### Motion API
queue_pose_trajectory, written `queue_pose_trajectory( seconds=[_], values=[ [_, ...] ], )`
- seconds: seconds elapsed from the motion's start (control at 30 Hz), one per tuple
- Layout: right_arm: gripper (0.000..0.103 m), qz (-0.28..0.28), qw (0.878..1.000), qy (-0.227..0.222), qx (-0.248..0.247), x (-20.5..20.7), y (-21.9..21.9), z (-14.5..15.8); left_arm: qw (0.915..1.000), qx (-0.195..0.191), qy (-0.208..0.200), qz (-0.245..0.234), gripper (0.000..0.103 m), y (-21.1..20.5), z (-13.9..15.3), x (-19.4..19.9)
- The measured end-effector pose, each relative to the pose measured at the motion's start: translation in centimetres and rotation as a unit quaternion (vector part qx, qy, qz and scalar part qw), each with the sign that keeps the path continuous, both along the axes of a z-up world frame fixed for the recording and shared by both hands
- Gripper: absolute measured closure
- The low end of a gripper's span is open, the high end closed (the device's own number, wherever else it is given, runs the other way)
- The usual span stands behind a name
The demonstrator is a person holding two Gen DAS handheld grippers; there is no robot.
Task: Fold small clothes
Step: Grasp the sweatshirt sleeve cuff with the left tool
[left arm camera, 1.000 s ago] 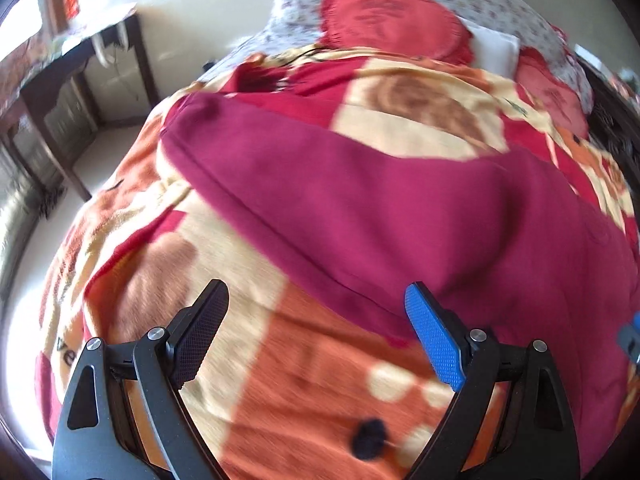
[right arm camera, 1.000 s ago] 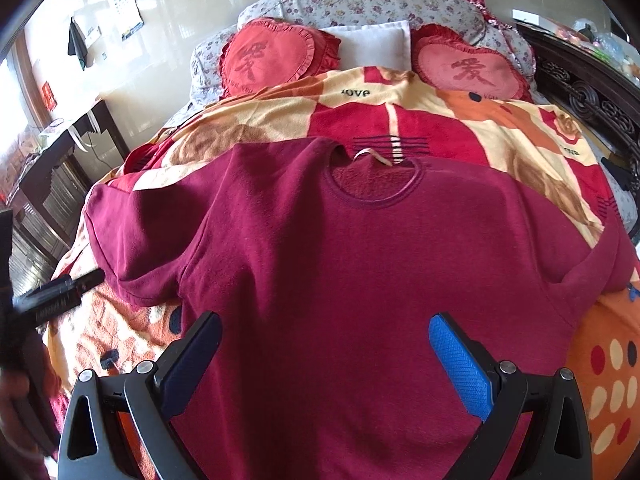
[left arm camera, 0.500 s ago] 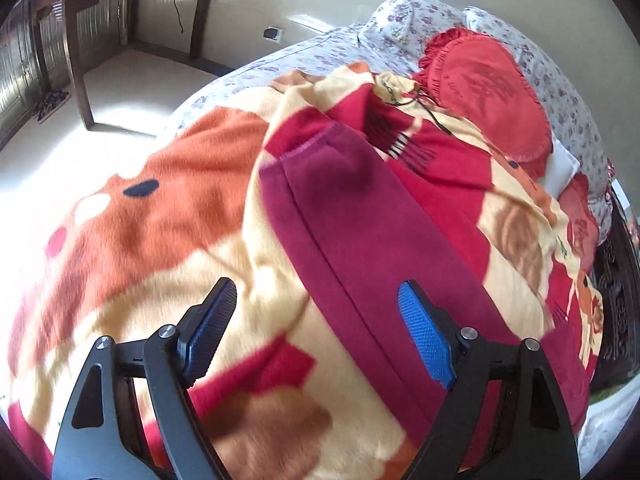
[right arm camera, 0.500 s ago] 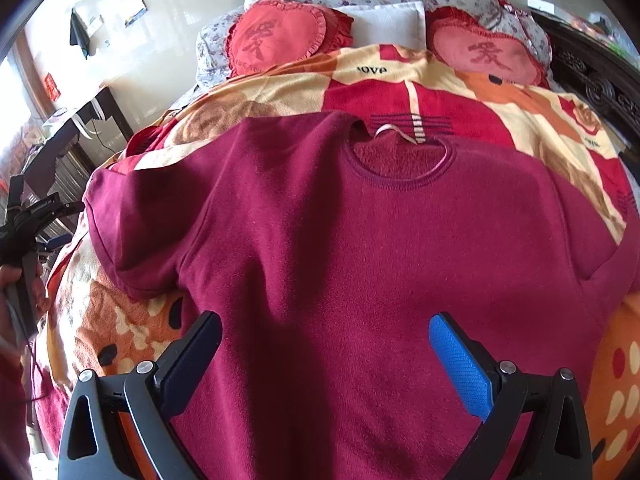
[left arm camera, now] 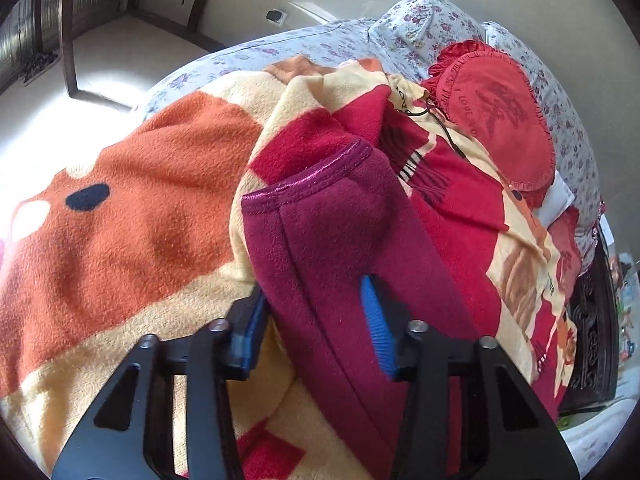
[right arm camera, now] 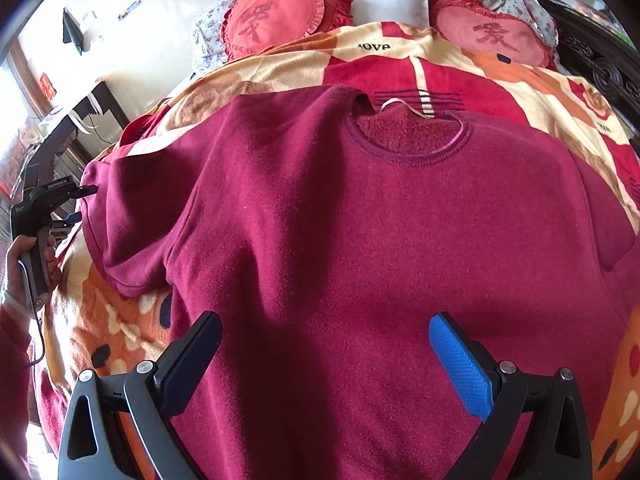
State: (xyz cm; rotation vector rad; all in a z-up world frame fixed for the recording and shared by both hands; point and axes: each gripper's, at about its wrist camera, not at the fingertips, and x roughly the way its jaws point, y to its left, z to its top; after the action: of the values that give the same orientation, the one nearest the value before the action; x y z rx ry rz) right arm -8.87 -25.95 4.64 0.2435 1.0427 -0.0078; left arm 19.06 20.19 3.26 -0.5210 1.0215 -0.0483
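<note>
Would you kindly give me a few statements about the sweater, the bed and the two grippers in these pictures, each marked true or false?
1. The maroon sweater lies spread flat on the patterned blanket. True.
2. The left gripper has the sweater's sleeve between its fingers. True; its jaws are closing on it.
3. The right gripper is clamped on the collar. False; it hangs open over the sweater's lower body, far from the collar.
4. Two red heart-shaped cushions lie at the head of the bed. True.
5. The sweater is already folded in half. False; both shoulders and the neckline lie open.
</note>
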Motion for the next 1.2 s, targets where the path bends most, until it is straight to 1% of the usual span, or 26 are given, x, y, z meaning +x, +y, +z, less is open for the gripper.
queue_pose_trajectory(
  seconds=[0.03, 0.07, 0.1, 0.2, 0.3, 0.37, 0.47, 0.53, 0.63, 0.67, 0.73, 0.83, 0.93, 0.97, 1.03, 1.07, 1.1, 1.13, 1.2],
  values=[
    [0.0, -0.002, 1.0, 0.002, 0.003, 0.0, -0.2, -0.1, 1.0, 0.008, -0.002, 0.001, 0.071, -0.1, 0.2, -0.1],
    [0.0, -0.004, 1.0, 0.003, 0.005, -0.1, -0.3, -0.2, 0.9999, 0.013, -0.005, 0.003, 0.08, -0.1, 0.4, -0.2],
    [0.0, -0.005, 1.0, 0.003, 0.007, -0.1, -0.4, -0.2, 0.9998, 0.014, -0.01, 0.006, 0.087, 0.0, 0.7, -0.4],
    [0.0, -0.006, 1.0, 0.0, 0.01, -0.2, -0.5, 0.0, 0.9995, 0.011, -0.029, 0.009, 0.09, 0.2, 1.9, -1.4],
    [0.0, -0.006, 1.0, -0.004, 0.011, -0.3, -0.4, 0.3, 0.9989, 0.018, -0.043, 0.01, 0.091, 0.0, 3.5, -2.8],
    [0.0, -0.005, 1.0, -0.006, 0.014, -0.5, -0.3, 0.5, 0.9979, 0.027, -0.058, 0.0, 0.094, -0.5, 4.7, -3.9],
    [0.0, -0.004, 1.0, -0.01, 0.015, -0.9, -0.2, 1.0, 0.9964, 0.025, -0.077, -0.025, 0.094, -1.4, 6.4, -5.1],
    [0.0, -0.004, 1.0, -0.014, 0.018, -1.1, -0.2, 1.4, 0.9956, 0.029, -0.076, -0.047, 0.096, -2.3, 6.9, -5.3],
    [0.0, -0.006, 1.0, -0.017, 0.025, -1.6, -0.2, 1.6, 0.995, 0.043, -0.071, -0.056, 0.096, -3.2, 6.9, -5.3],
    [0.0, -0.006, 0.999, -0.018, 0.028, -1.8, -0.2, 1.8, 0.9961, 0.033, -0.066, -0.049, 0.096, -3.0, 6.7, -5.2],
    [0.0, -0.004, 0.999, -0.021, 0.027, -2.2, -0.3, 2.0, 0.9982, -0.006, -0.052, -0.029, 0.096, -2.1, 5.8, -5.2],
    [0.0, 0.003, 0.999, -0.022, 0.029, -2.6, -0.3, 2.1, 0.9991, -0.029, -0.026, -0.017, 0.096, -1.4, 4.2, -5.4],
    [0.0, 0.014, 0.998, -0.024, 0.048, -2.4, 0.0, 2.0, 0.9997, -0.023, 0.008, 0.0, 0.096, -1.0, 2.4, -5.4],
    [0.0, 0.019, 0.998, -0.021, 0.05, -2.2, 0.4, 2.0, 0.9994, -0.027, 0.018, 0.01, 0.094, -0.7, 1.8, -5.4],
    [0.0, 0.032, 0.998, -0.015, 0.048, -1.8, 1.2, 1.8, 0.9979, -0.05, 0.032, 0.023, 0.081, 0.0, 0.7, -5.4],
    [0.0, 0.038, 0.998, -0.014, 0.046, -1.7, 1.6, 1.7, 0.9968, -0.067, 0.032, 0.03, 0.074, 0.3, 0.2, -5.4],
    [0.0, 0.044, 0.998, -0.011, 0.046, -1.5, 2.0, 1.5, 0.9957, -0.082, 0.027, 0.035, 0.071, 0.5, 0.0, -5.3],
    [0.0, 0.046, 0.998, -0.008, 0.047, -1.4, 2.2, 1.3, 0.9951, -0.088, 0.024, 0.038, 0.07, 0.5, -0.1, -5.2],
    [0.0, 0.051, 0.998, -0.001, 0.049, -1.1, 2.5, 0.8, 0.9953, -0.087, 0.019, 0.036, 0.066, 0.3, 0.0, -4.7]
  ],
)
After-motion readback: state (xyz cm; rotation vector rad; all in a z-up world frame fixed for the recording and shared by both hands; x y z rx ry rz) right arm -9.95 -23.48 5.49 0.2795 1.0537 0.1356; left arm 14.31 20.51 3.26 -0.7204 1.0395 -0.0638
